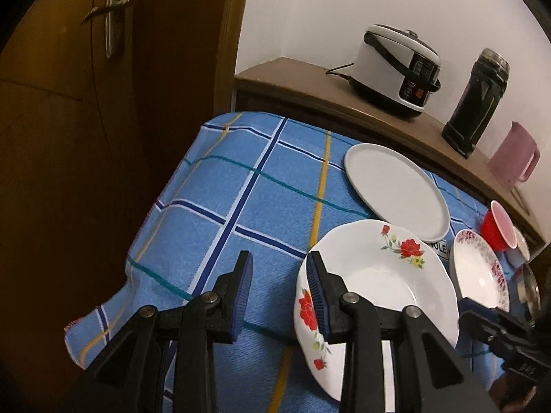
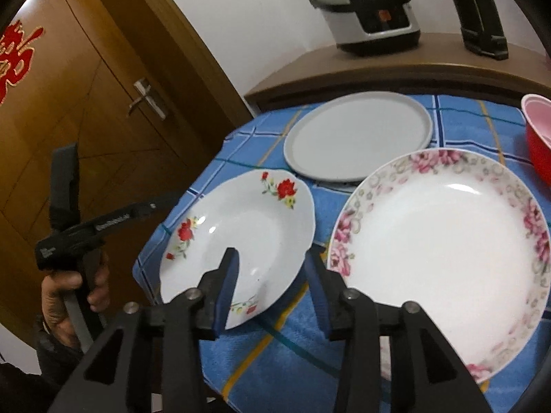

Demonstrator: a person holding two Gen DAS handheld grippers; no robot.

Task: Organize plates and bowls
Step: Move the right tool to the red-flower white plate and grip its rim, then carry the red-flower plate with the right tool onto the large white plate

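Your left gripper (image 1: 280,296) tilts down, jaws spread, empty, beside white red-flowered deep plate (image 1: 375,296); right gripper (image 2: 272,289) same, nothing pinched.

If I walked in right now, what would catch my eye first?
Probably the bright blue checked tablecloth with three plates on it: a red-rose plate on the left, a pink-flowered plate on the right, and a plain grey plate behind them. A rice cooker sits on the brown cabinet beyond.

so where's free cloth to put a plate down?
Free: the blue checked tablecloth left of the red-flower plate and grey plate, toward the door-side edge. Crowded: the right, where the pink-flower plate and red bowl sit close.
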